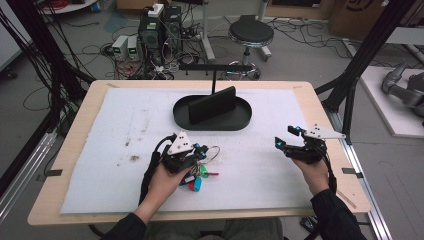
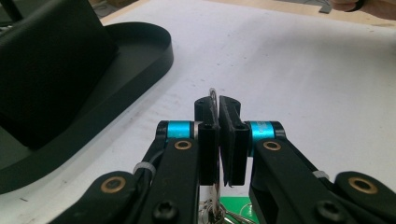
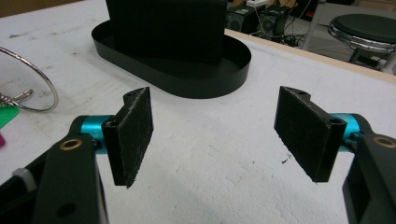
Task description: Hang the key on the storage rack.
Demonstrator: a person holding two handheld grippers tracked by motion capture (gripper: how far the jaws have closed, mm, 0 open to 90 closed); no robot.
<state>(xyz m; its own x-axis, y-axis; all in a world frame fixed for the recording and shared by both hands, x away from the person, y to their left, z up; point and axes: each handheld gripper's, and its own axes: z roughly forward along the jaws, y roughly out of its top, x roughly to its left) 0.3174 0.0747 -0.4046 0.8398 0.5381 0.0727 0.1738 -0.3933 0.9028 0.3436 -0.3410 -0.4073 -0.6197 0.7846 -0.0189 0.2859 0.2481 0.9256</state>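
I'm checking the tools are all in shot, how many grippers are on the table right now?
2. The left gripper is near the table's front middle, shut on a key ring; the right gripper is at the right side, open and empty.

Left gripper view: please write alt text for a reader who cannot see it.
The left gripper has its two black jaws shut on a thin metal key ring, above a white mat. A black oval tray lies at the left.
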